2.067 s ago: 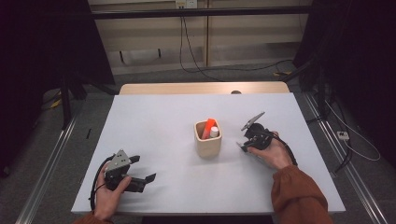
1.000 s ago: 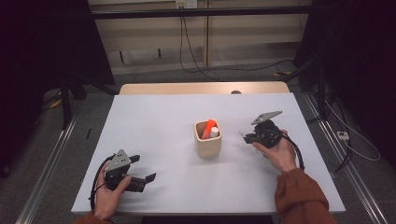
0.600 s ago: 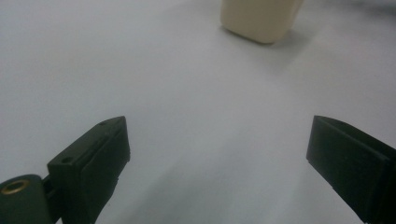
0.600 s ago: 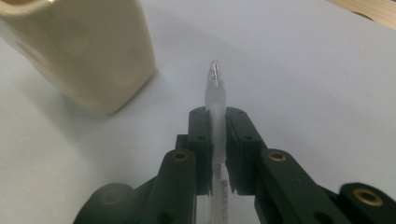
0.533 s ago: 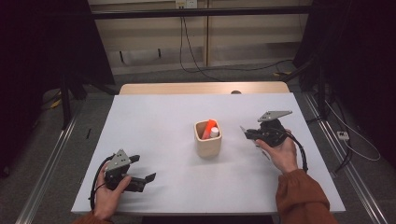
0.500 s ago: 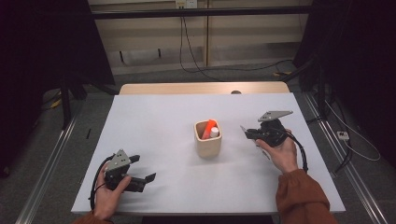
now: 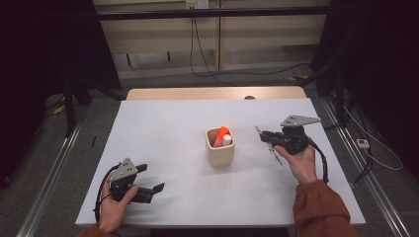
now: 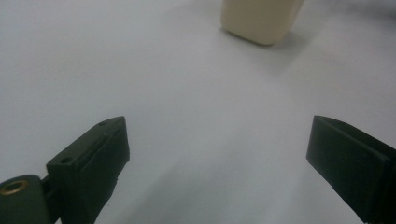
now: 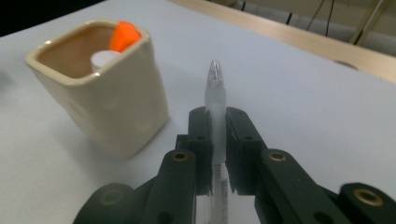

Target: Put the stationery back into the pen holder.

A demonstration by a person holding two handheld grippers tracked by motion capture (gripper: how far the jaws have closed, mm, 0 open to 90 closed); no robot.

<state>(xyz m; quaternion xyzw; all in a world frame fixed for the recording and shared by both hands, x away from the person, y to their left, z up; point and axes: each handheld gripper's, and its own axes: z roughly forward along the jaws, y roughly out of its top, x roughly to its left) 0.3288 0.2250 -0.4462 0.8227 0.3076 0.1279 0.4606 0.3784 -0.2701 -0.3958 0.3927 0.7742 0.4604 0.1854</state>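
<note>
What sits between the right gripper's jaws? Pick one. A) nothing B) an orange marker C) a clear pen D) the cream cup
C: in the right gripper view the right gripper has its jaws shut on a clear pen, its tip pointing ahead beside the cream cup.

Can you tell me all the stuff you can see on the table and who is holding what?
table: one, white top with a wooden strip along the far edge, in the middle of the room.
cup: one, cream, square-sided, near the table's middle.
orange-capped item: one, standing in the cup.
white-capped item: one, standing in the cup beside the orange one.
pen: one, clear and frosted, clamped in the right gripper, right of the cup.
cables: several, black, on the floor behind the table.
left gripper: one, black, jaws wide apart with nothing between, at the table's near left.
right gripper: one, black, shut on the pen.
</note>
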